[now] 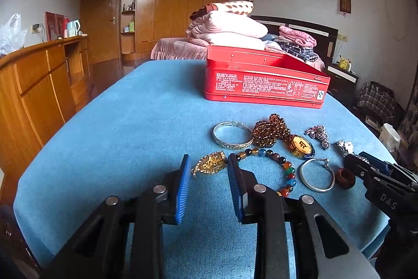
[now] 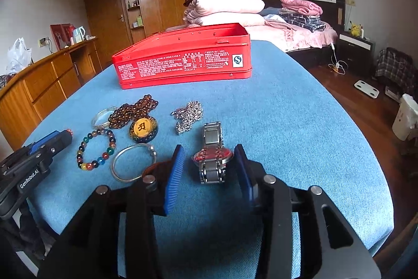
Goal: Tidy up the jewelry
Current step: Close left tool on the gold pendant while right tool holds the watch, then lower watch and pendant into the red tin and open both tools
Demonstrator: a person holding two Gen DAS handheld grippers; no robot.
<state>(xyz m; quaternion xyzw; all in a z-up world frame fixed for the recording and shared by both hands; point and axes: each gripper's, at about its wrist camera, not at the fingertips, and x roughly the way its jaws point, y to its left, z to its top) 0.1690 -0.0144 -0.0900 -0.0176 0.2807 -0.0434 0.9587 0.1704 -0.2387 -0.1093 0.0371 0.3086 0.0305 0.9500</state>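
Jewelry lies on a blue tablecloth (image 1: pixel 125 122) in front of an open red tin (image 1: pixel 263 80). My left gripper (image 1: pixel 209 161) stands open, and a gold pendant (image 1: pixel 209 164) lies on the cloth between its fingertips, not pinched. My right gripper (image 2: pixel 210 158) is open around a steel watch (image 2: pixel 213 161) with a red face; small gaps show on both sides. Between the grippers lie a coloured bead bracelet (image 2: pixel 96 148), a thin silver bangle (image 2: pixel 133 161), a yellow oval pendant (image 2: pixel 142 130), amber beads (image 2: pixel 133 111), a silver chain (image 2: pixel 189 114) and a wide silver bangle (image 1: pixel 232 135).
A dark brown ring (image 1: pixel 346 178) lies by the right gripper's left finger. Wooden cabinets (image 1: pixel 39 85) run along the left of the table. A bed with folded bedding (image 2: pixel 287 25) is behind the tin, and a white bin (image 2: pixel 406 119) stands on the floor at right.
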